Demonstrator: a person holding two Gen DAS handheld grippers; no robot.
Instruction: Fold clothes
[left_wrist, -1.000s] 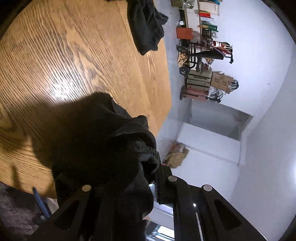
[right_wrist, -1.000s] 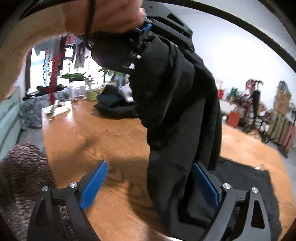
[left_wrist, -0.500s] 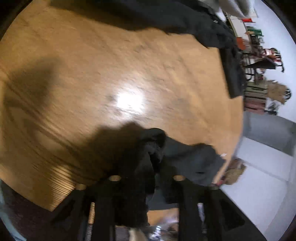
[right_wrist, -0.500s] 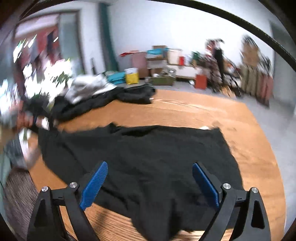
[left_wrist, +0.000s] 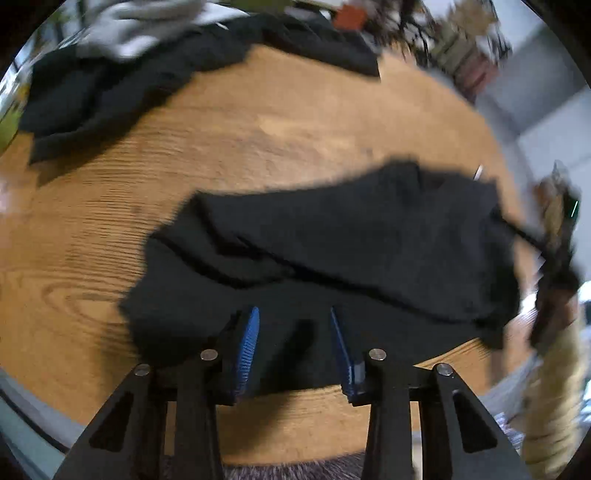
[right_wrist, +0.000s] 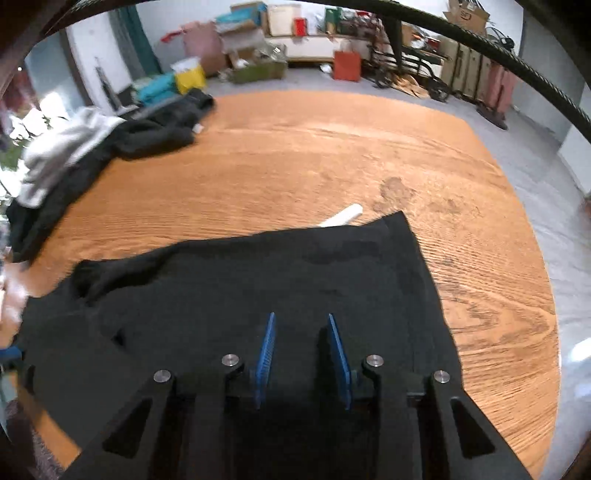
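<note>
A black garment (left_wrist: 351, 243) lies spread across the near part of a round wooden table (left_wrist: 258, 122), with a creased fold along its left half. My left gripper (left_wrist: 293, 321) points steeply down over the garment's near edge. Its blue pads (left_wrist: 247, 350) stand partly apart, with cloth below them and nothing pinched. In the right wrist view the same garment (right_wrist: 258, 280) lies flat, its right corner squared off. My right gripper (right_wrist: 301, 325) hovers over the near right part of it. Its jaws are closing, with cloth under the gap and no visible pinch.
A heap of black and grey clothes (right_wrist: 74, 147) sits at the table's far left, also seen as a heap (left_wrist: 129, 62). A white tag (right_wrist: 341, 216) pokes out behind the garment. A blurred sleeve (left_wrist: 546, 387) is at the right. Boxes and a red bag (right_wrist: 347, 64) stand on the floor beyond.
The left gripper let go of the bunched black cloth and opened; the garment went from hanging to lying spread on the table. The right gripper swung across over it and its jaws narrowed.
</note>
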